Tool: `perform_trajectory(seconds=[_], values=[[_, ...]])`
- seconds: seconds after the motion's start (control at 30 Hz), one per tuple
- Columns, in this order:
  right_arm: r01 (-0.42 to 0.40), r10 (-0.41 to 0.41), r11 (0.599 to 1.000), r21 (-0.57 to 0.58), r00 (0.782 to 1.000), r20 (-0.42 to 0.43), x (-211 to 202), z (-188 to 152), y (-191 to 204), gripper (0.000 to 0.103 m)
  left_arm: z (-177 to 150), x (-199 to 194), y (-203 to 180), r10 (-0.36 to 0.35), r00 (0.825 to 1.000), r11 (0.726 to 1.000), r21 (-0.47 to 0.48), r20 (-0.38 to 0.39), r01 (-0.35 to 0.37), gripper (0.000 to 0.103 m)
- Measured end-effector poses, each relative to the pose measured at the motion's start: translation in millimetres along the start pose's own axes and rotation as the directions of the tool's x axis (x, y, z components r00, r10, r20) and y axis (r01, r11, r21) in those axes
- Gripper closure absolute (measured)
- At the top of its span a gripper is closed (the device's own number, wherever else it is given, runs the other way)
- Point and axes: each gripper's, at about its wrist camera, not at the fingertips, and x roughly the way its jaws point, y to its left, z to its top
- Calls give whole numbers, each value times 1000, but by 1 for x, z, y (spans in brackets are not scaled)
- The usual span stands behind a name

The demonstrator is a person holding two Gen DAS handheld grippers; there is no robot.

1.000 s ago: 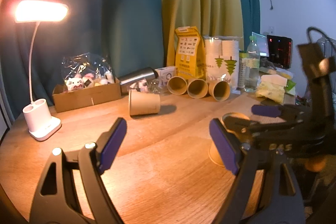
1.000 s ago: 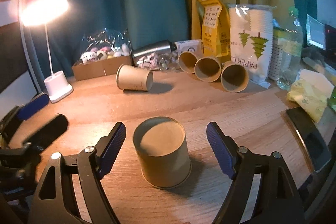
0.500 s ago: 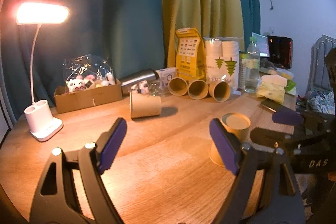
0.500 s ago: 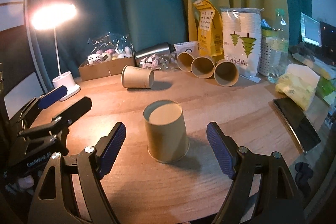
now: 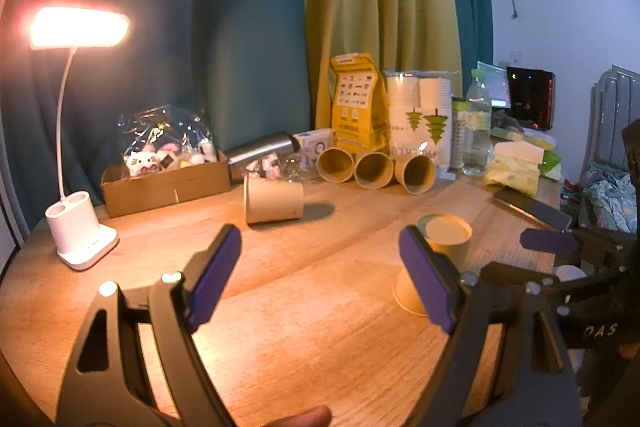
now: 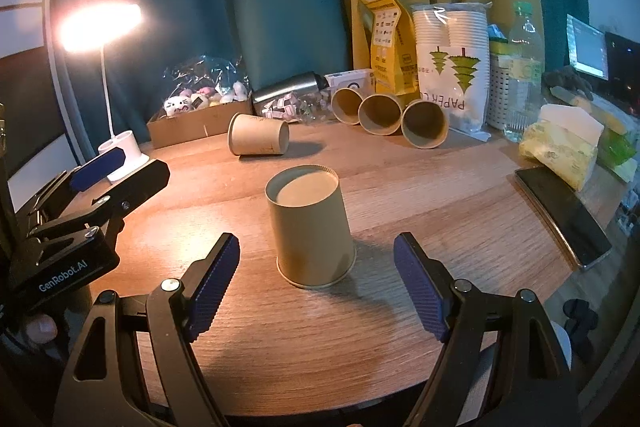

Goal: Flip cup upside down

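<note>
A tan paper cup (image 6: pixel 310 227) stands upside down on the round wooden table (image 6: pixel 440 195), its base facing up. My right gripper (image 6: pixel 316 287) is open and empty, just behind the cup, apart from it. The same cup shows in the left wrist view (image 5: pixel 440 255), partly behind a pad. My left gripper (image 5: pixel 320 279) is open and empty over the table. Another tan cup (image 6: pixel 258 140) lies on its side farther back; it also shows in the left wrist view (image 5: pixel 274 199).
Three tan cups (image 6: pixel 384 115) lie on their sides at the back by a pack of paper cups (image 6: pixel 452 67) and a yellow bag (image 6: pixel 386 43). A lit desk lamp (image 5: pixel 80 227) and a cardboard box (image 5: pixel 164 183) stand left. A phone (image 6: pixel 560 211) lies right.
My right gripper has drawn back from the upside-down cup, which now looks smaller and farther away. The left gripper has barely moved.
</note>
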Motion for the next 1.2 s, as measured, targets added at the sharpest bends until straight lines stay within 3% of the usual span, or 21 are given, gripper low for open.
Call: perform_trajectory(seconds=[1.2], values=[[-7,7,1000,6,1000,-7,2,-1,-2,21,-3,-2,-4,-12,1000,1000,6,1,12,20]])
